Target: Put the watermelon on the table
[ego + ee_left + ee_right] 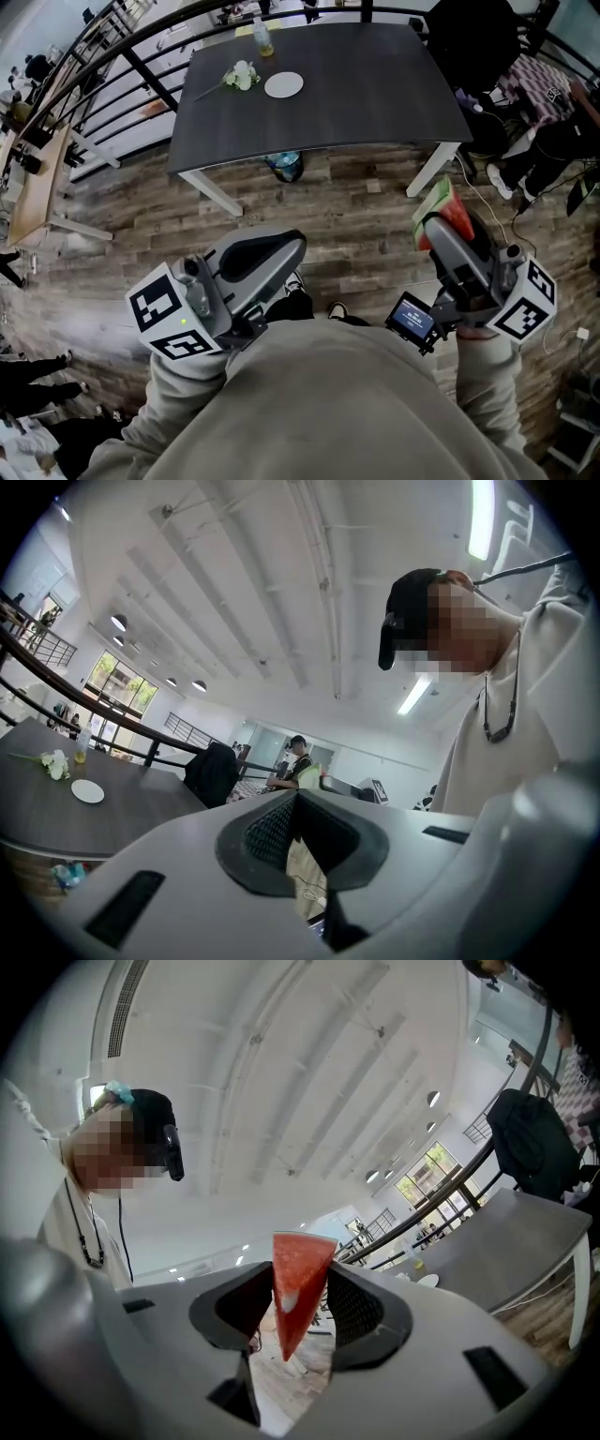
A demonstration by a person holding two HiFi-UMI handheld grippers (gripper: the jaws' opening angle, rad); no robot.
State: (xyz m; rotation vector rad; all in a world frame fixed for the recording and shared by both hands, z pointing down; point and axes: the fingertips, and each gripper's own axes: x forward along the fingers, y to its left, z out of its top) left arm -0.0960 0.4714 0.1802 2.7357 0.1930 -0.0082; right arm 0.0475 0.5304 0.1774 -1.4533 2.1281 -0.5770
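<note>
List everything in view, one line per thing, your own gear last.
Red triangular watermelon slice: one, red, between the right jaws.
Dark grey rectangular table: one, white legs, ahead across the floor.
White round plate: one, on the table.
White flower sprig: one, on the table, left of the plate.
Clear bottle: one, yellowish contents, at the table's far edge.
Black jacket: one, by the table's far right corner.
Wood-plank floor: brown, underfoot.
Left hand-held gripper: grey, jaws together, empty.
Right hand-held gripper: grey, shut on the slice.
</note>
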